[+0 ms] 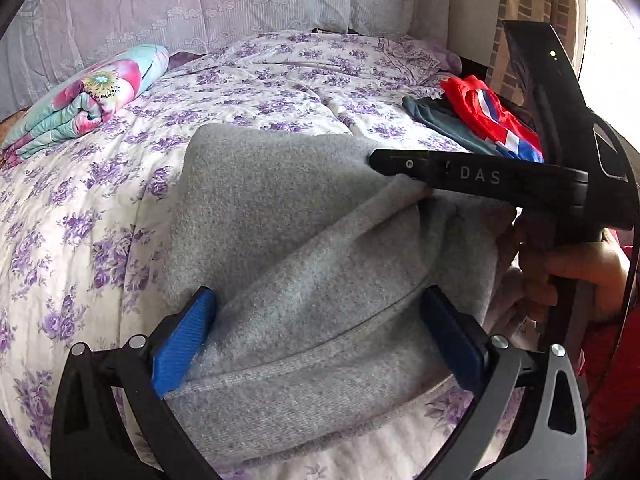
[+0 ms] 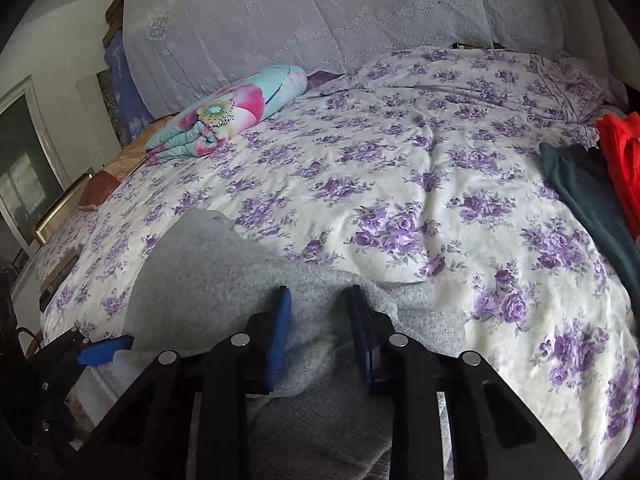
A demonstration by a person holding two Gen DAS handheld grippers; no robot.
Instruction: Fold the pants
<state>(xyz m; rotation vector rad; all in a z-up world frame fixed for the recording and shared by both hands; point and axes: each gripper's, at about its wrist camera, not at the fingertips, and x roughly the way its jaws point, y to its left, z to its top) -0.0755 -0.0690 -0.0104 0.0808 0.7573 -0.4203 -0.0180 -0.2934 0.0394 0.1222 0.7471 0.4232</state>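
Observation:
Grey fleece pants (image 1: 280, 240) lie on the flowered bed cover (image 1: 80, 220), folded over themselves with a ridge running across. My left gripper (image 1: 318, 340) stands open, its blue pads wide apart with the pants' near edge between them. My right gripper (image 1: 384, 162) reaches in from the right, held by a hand (image 1: 580, 272), and a raised fold of the pants runs up to its tip. In the right wrist view its gripper (image 2: 320, 332) has narrow jaws pinching bunched grey pants (image 2: 320, 420). One blue pad (image 2: 106, 350) of the left gripper shows at lower left.
A rolled floral quilt (image 1: 80, 108) (image 2: 224, 116) lies at the far left of the bed. A red garment (image 1: 488, 116) (image 2: 620, 160) and a dark teal one (image 1: 444, 124) (image 2: 588, 200) lie at the right edge. A lace-covered headboard (image 2: 320, 12) stands behind.

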